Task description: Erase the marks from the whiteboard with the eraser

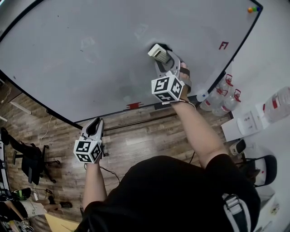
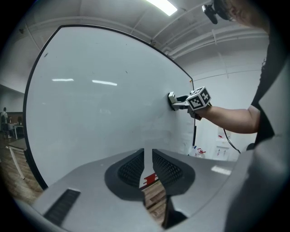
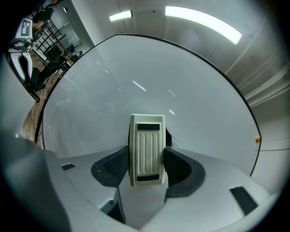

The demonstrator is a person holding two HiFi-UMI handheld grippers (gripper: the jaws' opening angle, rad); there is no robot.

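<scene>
1. Clamped in the right gripper (image 3: 147, 159): the eraser (image 3: 146, 149), with the jaws shut against its two long sides.
2. Pressed with the dark felt face to the whiteboard (image 1: 81, 63), in the right part of it in the head view. Ribbed white back turned to the gripper's camera.
3. Close to the black frame (image 1: 235, 53) on the right and to the bottom edge under the hand. Much bare white room to the left and upward.
4. Long axis upright in the right gripper view, short axis filling the gap between the jaws.
5. Held off the board, below its lower edge in the head view, over the wood floor (image 1: 140, 140): the left gripper (image 1: 94, 126). Jaws narrow, almost together, with nothing between them; only a thin slit, showing floor and something red.
6. Counted: one eraser, one whiteboard, two grippers.
7. On the board: two faint grey traces (image 1: 88, 44) up and left of the eraser, and one small red mark (image 1: 223, 45) near the right frame. Also some small coloured dots (image 1: 253, 9) at the upper right corner, too small to count surely.
8. Beside the lower right corner: clear bottles (image 1: 224, 96) with red tops, at least three.
</scene>
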